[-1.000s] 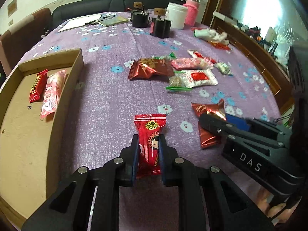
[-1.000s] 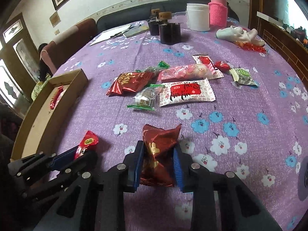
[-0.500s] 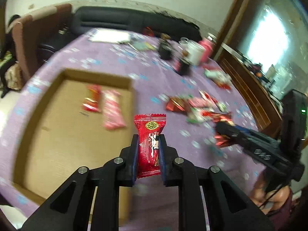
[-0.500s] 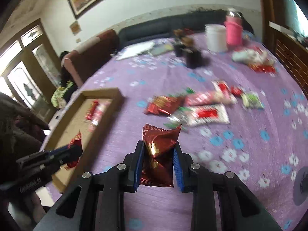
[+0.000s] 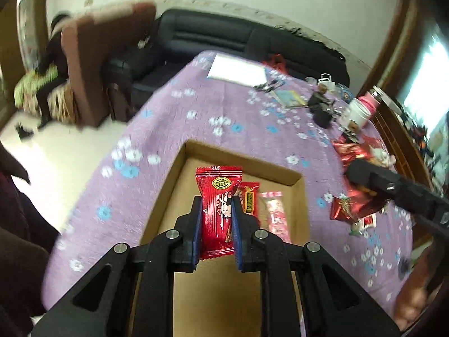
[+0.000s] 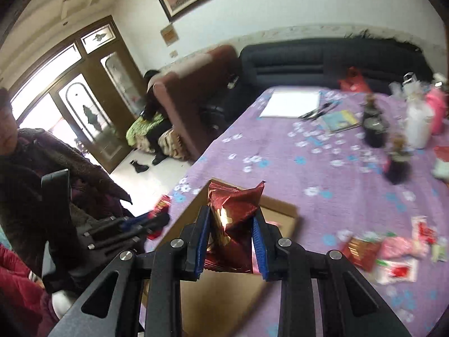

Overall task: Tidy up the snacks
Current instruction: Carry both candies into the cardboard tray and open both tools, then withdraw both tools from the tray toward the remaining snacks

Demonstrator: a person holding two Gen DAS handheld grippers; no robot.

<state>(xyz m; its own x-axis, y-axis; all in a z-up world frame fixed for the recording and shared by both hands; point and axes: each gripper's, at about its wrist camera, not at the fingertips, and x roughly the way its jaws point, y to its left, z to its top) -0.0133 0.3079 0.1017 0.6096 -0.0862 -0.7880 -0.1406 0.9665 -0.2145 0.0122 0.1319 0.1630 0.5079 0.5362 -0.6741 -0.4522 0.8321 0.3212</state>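
Bright red plastic candy wrapper with a round yellow emblem [image 5: 218, 210] pinched between the blue pads of the left gripper [image 5: 216, 236], long axis running straight ahead along the fingers, crimped end pointing away, hanging above the shallow brown cardboard tray [image 5: 179, 174]. Dark red foil snack pouch [image 6: 233, 224] clamped likewise in the right gripper [image 6: 230, 243], crumpled top pointing forward, over the tray's near corner. Inside the tray, a small red bar [image 5: 249, 199] and a pink packet [image 5: 276, 213] side by side, lengthwise. Purple flowered counter [image 5: 196, 112] beneath, loose snacks [image 6: 393, 252] well apart.

- The left gripper [image 5: 216, 224] points steeply down, jaws clamped on a red packet [image 5: 218, 199].
- The right gripper [image 6: 230, 236] angles down, pinching a dark-red foil packet [image 6: 233, 219].
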